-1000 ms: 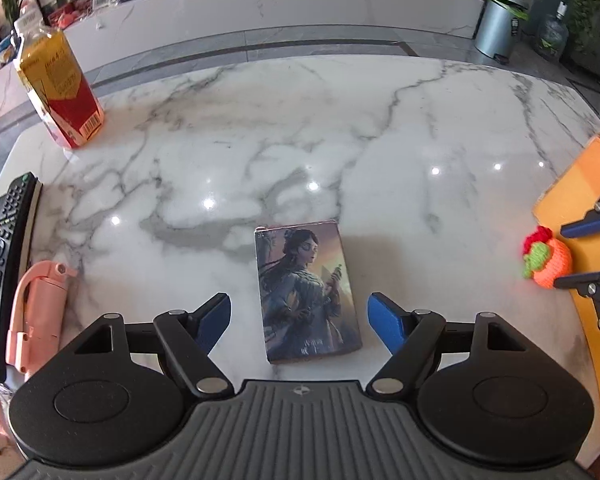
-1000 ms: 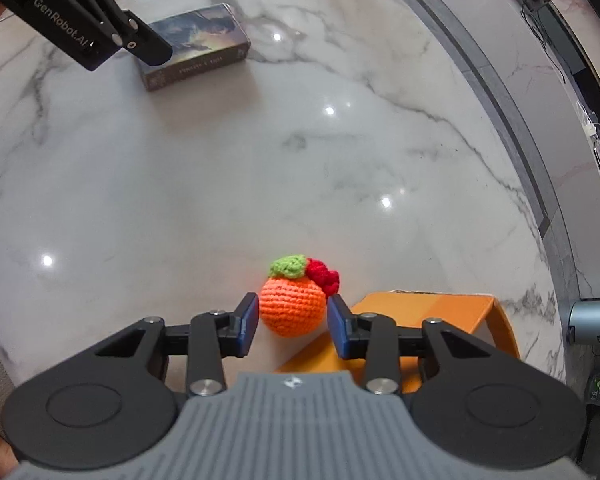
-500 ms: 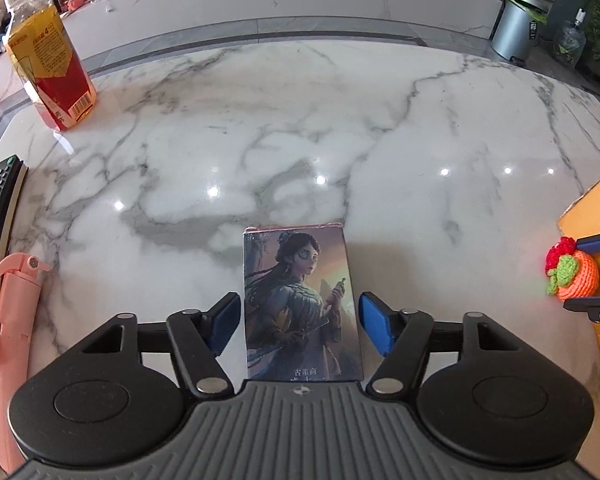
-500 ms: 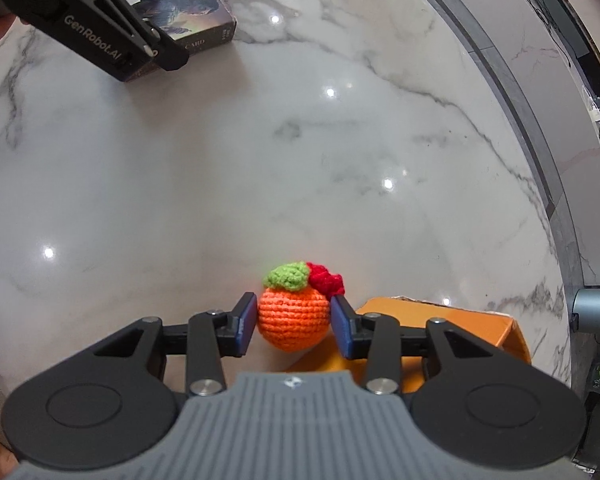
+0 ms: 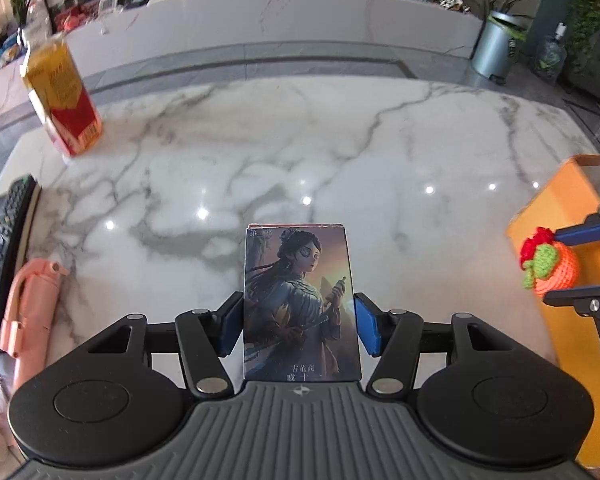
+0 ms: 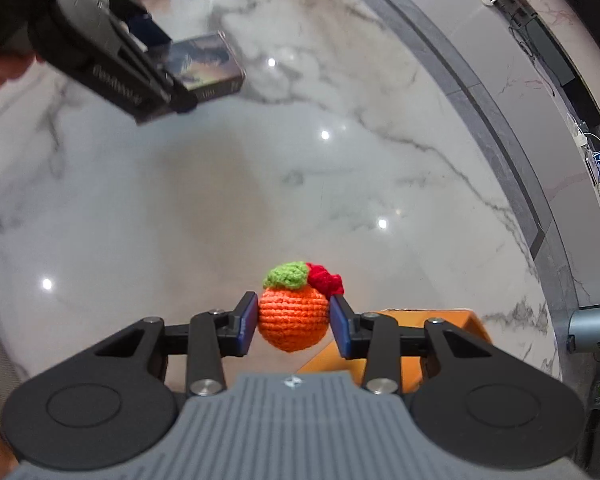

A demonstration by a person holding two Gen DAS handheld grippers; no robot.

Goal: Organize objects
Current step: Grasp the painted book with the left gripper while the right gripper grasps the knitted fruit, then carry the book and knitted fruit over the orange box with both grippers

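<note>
My left gripper (image 5: pixel 299 330) is shut on a card box (image 5: pixel 300 304) printed with a woman's portrait, its blue pads against both long sides, just above the marble table (image 5: pixel 300 152). The box also shows in the right wrist view (image 6: pixel 204 68), held by the left gripper (image 6: pixel 168 80). My right gripper (image 6: pixel 293 324) is shut on a crocheted orange fruit (image 6: pixel 292 320) with a green leaf and red bow, held in the air beside an orange box (image 6: pixel 384 344). In the left wrist view the fruit (image 5: pixel 550 268) hangs in front of the orange box (image 5: pixel 564 216).
A yellow and red drink carton (image 5: pixel 62 100) stands at the far left. A black remote (image 5: pixel 4 240) and a pink handled object (image 5: pixel 28 312) lie at the left edge. A long marble counter (image 5: pixel 300 16) and a metal bin (image 5: pixel 494 44) lie beyond the table.
My left gripper moved forward over the card box and closed on it. My right gripper, with the fruit in it, rose and shifted toward the orange box.
</note>
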